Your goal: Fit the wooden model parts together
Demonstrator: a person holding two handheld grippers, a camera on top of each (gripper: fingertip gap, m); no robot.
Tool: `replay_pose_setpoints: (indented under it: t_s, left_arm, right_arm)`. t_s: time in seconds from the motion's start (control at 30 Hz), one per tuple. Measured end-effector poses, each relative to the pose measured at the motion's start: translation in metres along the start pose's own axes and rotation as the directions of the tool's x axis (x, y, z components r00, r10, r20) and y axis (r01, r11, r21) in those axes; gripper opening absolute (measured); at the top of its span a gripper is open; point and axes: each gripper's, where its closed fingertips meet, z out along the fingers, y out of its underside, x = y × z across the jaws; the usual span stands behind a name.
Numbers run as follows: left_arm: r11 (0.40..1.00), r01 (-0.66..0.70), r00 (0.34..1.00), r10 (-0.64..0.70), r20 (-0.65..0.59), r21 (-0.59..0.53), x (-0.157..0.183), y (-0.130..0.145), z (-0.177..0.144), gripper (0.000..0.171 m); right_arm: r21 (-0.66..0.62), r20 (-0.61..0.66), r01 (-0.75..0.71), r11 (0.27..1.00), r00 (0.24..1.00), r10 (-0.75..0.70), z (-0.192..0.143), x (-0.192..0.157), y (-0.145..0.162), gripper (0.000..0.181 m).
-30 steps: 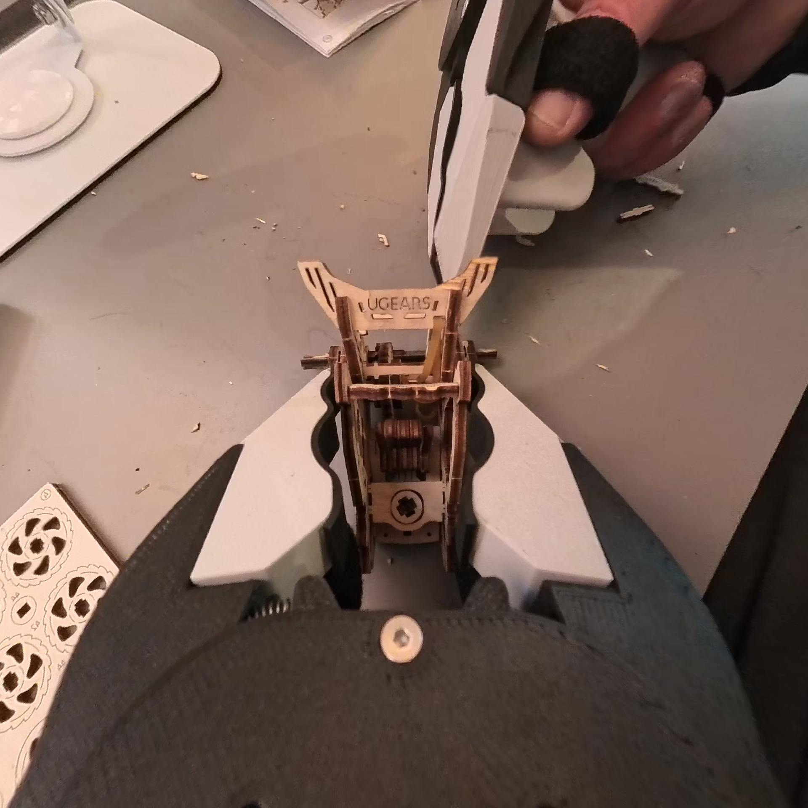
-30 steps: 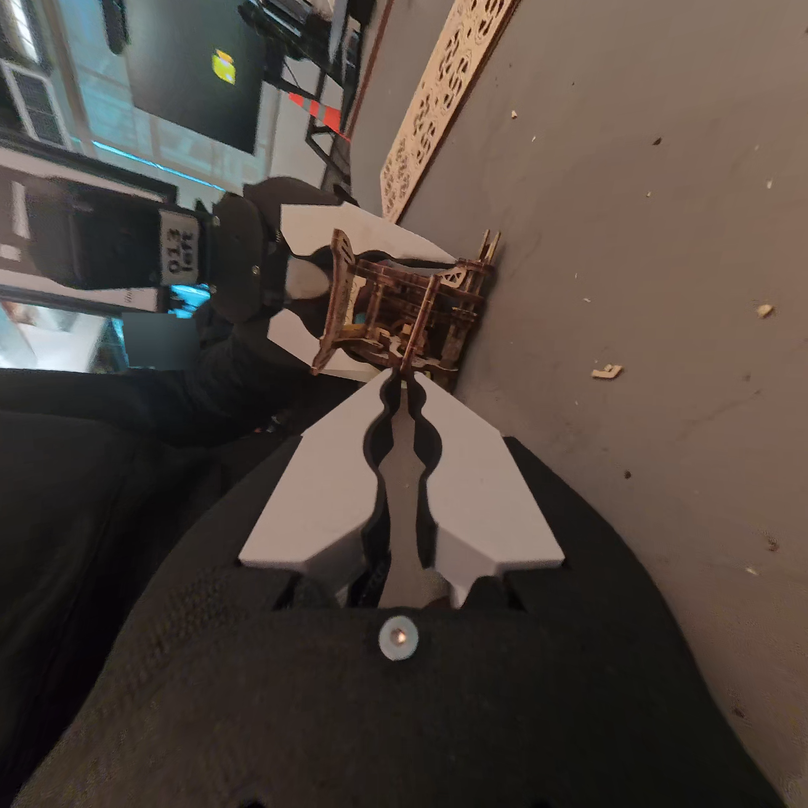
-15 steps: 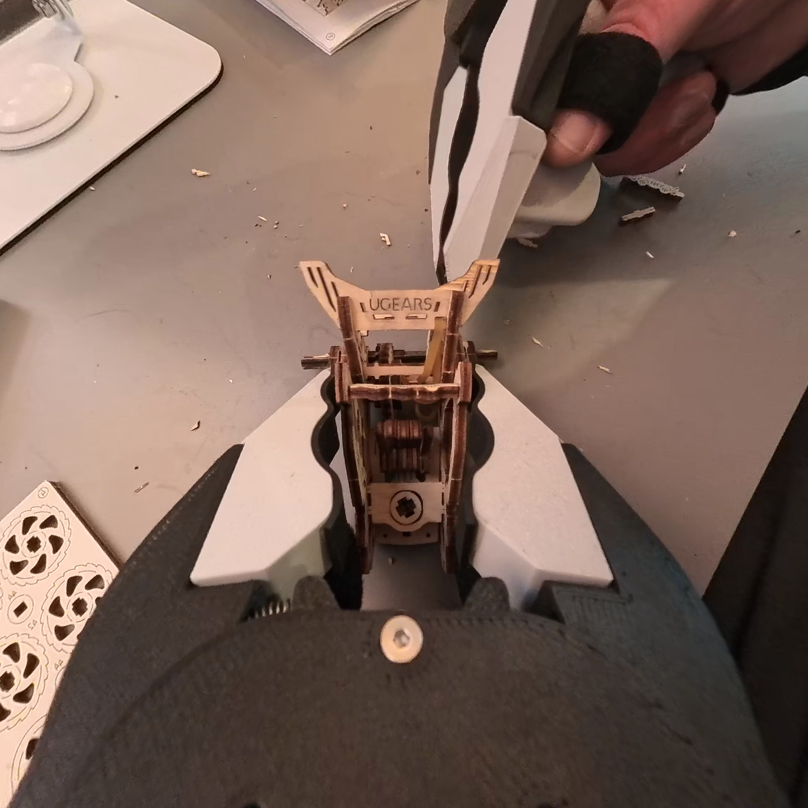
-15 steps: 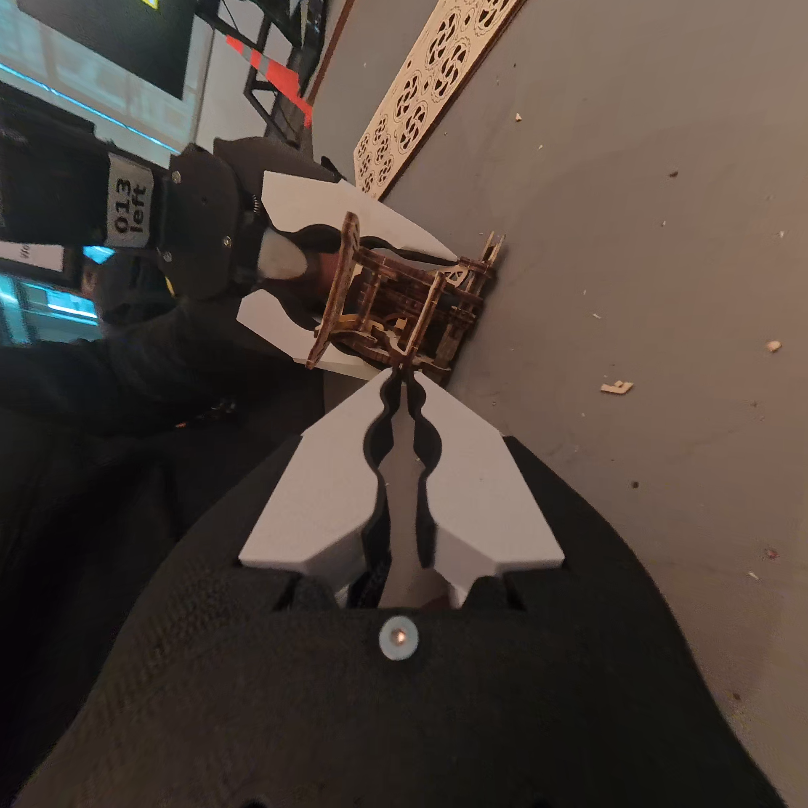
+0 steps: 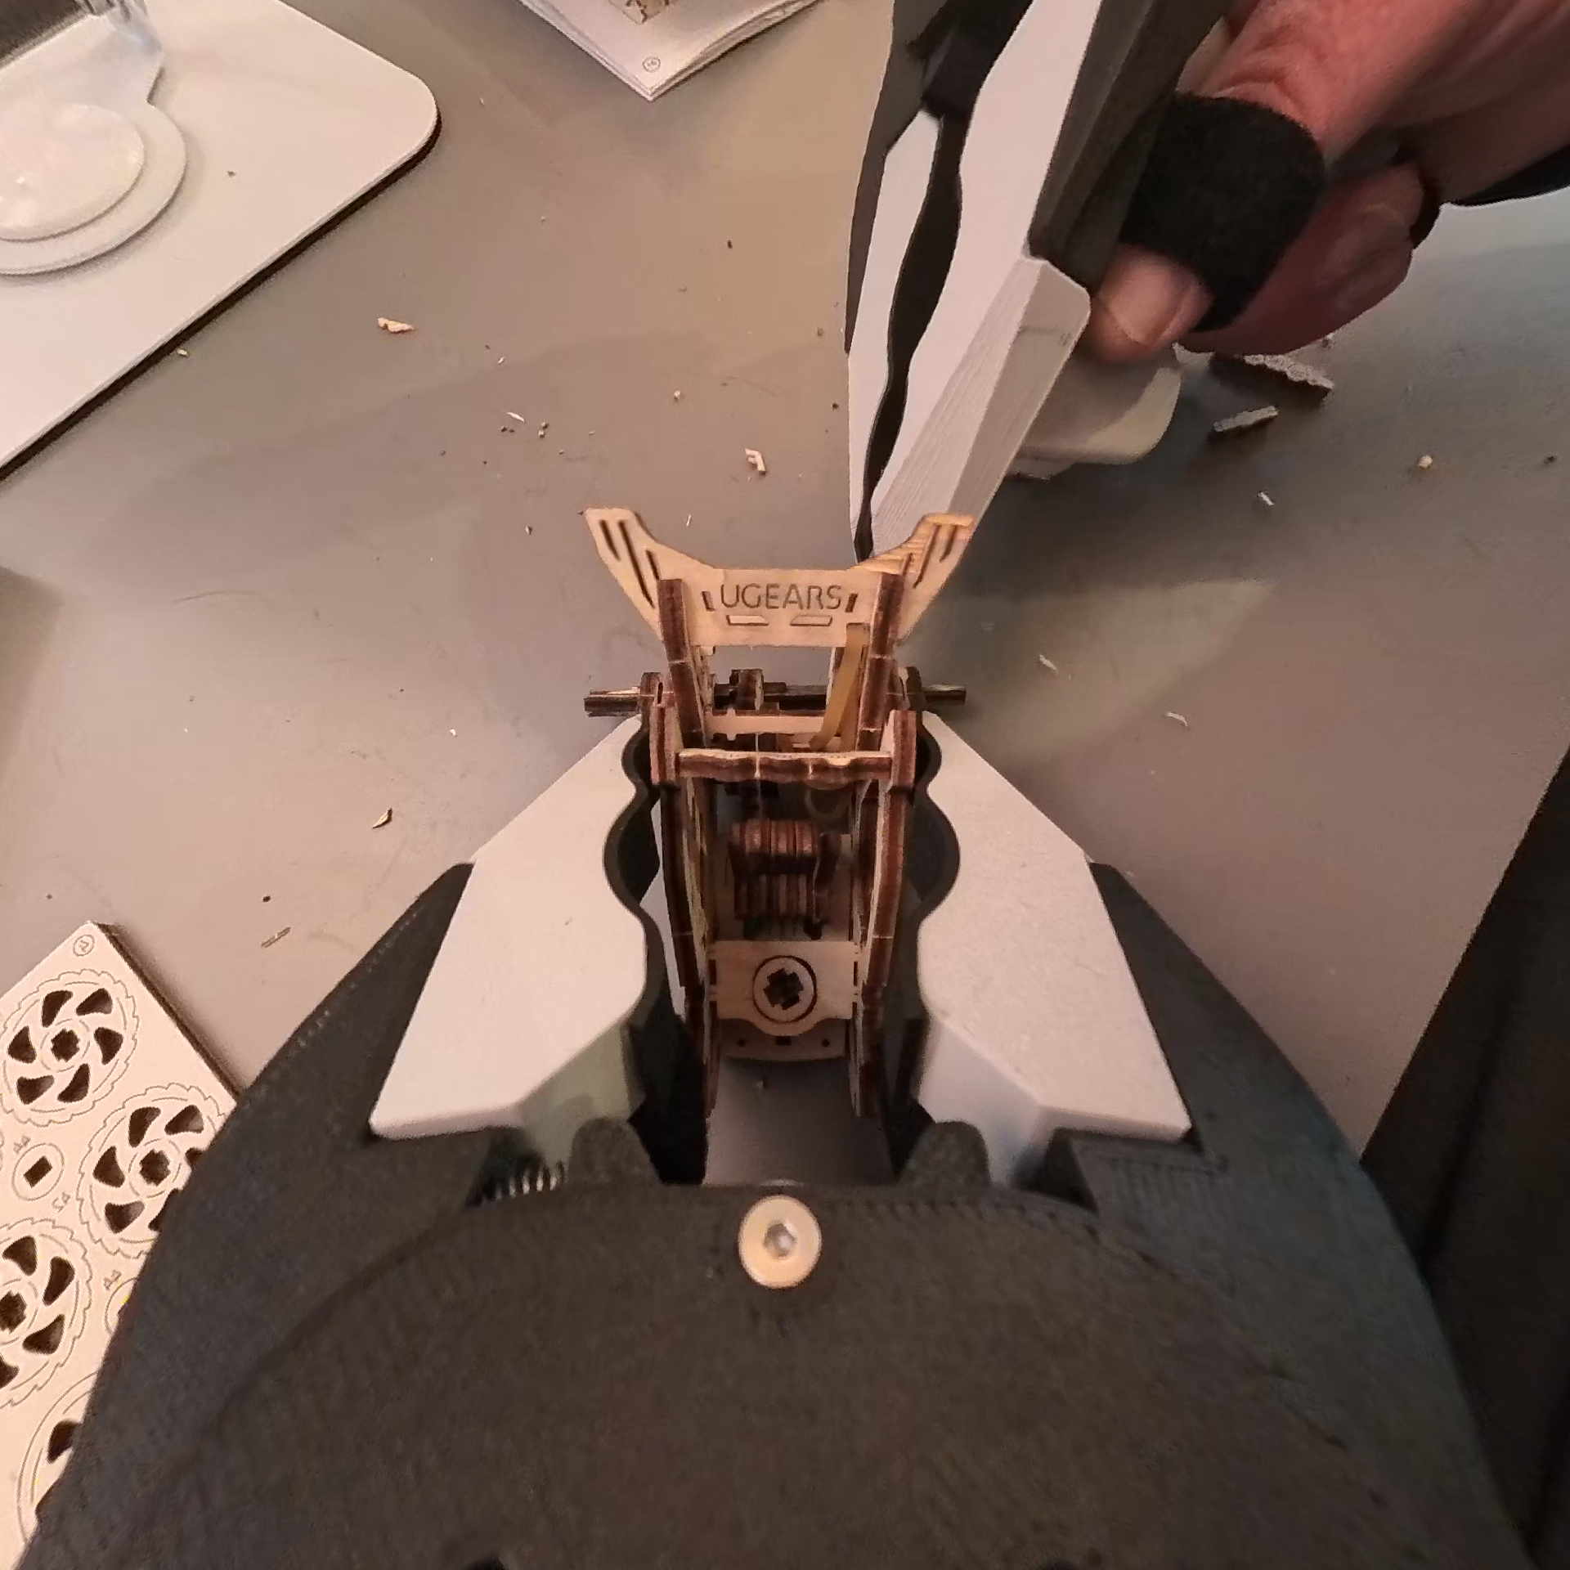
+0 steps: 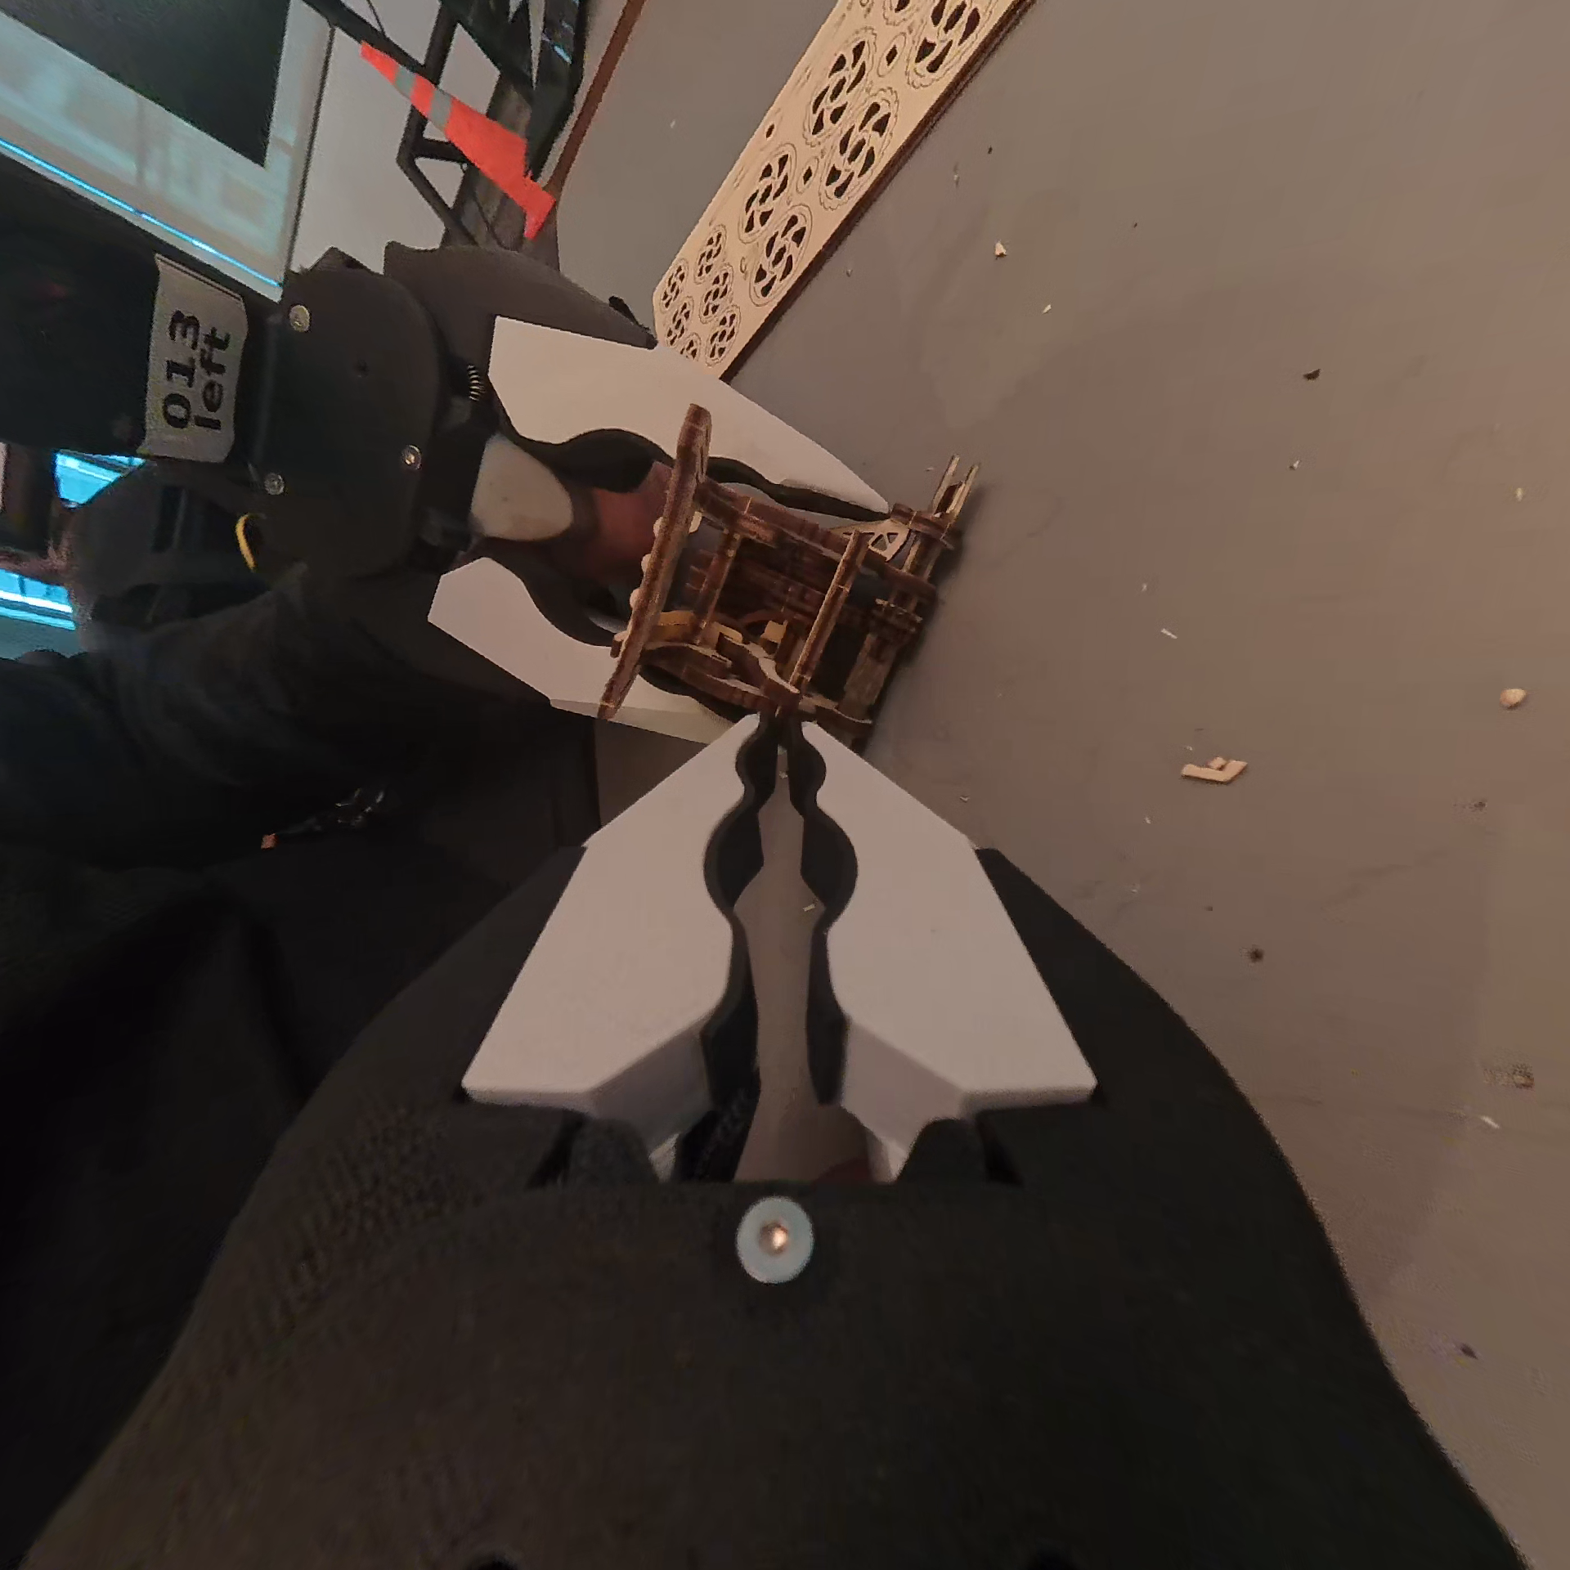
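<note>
The wooden model (image 5: 786,849), a small frame with gears inside and a pale winged plate at its far end, sits between my left gripper's (image 5: 782,739) white fingers, which are shut on its two sides. It rests on the grey table (image 5: 340,595). My right gripper (image 6: 777,731) is nearly closed, and its tips pinch a small dark wooden pin sticking out of the model's side (image 6: 790,586). In the left wrist view the right gripper (image 5: 866,518) comes down from the upper right behind the model's right wing, held by a hand (image 5: 1274,170). The left gripper also shows in the right wrist view (image 6: 807,612).
A pale wooden sheet with gear cut-outs (image 5: 76,1104) lies at the near left and also shows in the right wrist view (image 6: 816,170). A white board with a clear glass item (image 5: 212,212) sits far left, and a booklet (image 5: 671,34) far centre. Wood chips and dark scraps (image 5: 1249,416) litter the table. Left and right tips are no more than a few centimetres apart.
The right gripper has tilted, with its body and the hand swinging to the right while its tips stay at the model's side. The left gripper holds the model still.
</note>
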Motion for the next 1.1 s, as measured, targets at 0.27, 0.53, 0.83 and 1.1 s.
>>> replay_pose_setpoints:
  t_s: [0.27, 0.53, 0.83, 1.1]
  left_arm:
    - [1.0, -0.018, 1.0, 0.018, 0.002, 0.003, 0.002, -0.001, 0.002, 0.054]
    - [1.0, -0.02, 1.0, 0.02, -0.009, 0.005, 0.003, -0.002, 0.002, 0.055]
    - [1.0, -0.026, 1.0, 0.026, -0.011, 0.004, 0.003, -0.002, 0.002, 0.054]
    - [1.0, -0.031, 1.0, 0.031, -0.006, 0.003, 0.004, -0.002, 0.002, 0.054]
  right_arm:
    - [0.028, 0.06, -0.032, 0.999, 0.998, 0.031, -0.007, -0.002, 0.0, 0.004]
    - [0.058, 0.062, -0.018, 0.998, 0.998, 0.015, -0.015, 0.004, -0.023, 0.002]
    - [0.031, 0.037, -0.022, 0.999, 0.999, 0.02, -0.005, 0.008, -0.026, 0.0]
    - [-0.015, 0.007, 0.003, 1.0, 1.0, -0.003, -0.003, 0.009, -0.025, 0.0]
